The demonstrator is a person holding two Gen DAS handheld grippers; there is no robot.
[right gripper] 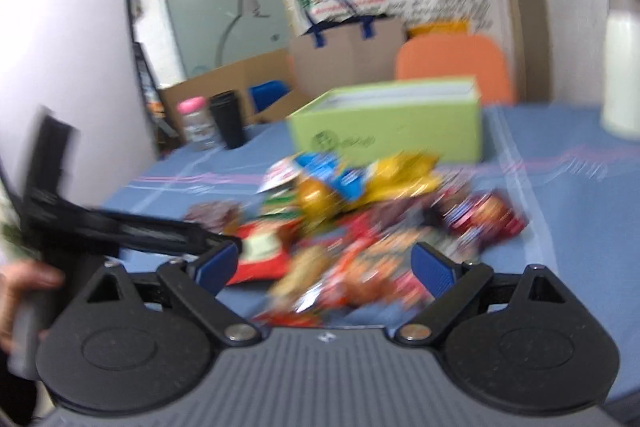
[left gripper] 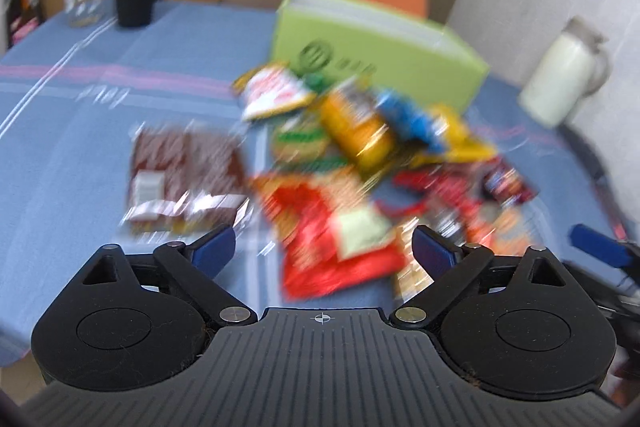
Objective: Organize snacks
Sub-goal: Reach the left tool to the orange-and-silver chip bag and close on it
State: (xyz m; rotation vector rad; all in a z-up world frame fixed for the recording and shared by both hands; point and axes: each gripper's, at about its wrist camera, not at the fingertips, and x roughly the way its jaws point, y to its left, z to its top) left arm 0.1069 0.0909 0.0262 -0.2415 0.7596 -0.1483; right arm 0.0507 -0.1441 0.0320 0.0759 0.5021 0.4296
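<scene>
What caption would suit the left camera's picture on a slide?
Open hand-held gripper above a heap of snack packets on a blue tablecloth, green box behind.

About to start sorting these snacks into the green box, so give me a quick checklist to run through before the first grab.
1. Left hand-held gripper open, nothing between its fingers: ok.
2. Right hand-held gripper open, nothing held: ok.
3. Green box open at the top: ok.
4. Snack pile in front of the box, in view: ok.
5. Single packet picked out: cannot tell, pictures blurred.
6. White jug apart from the pile: ok.
</scene>
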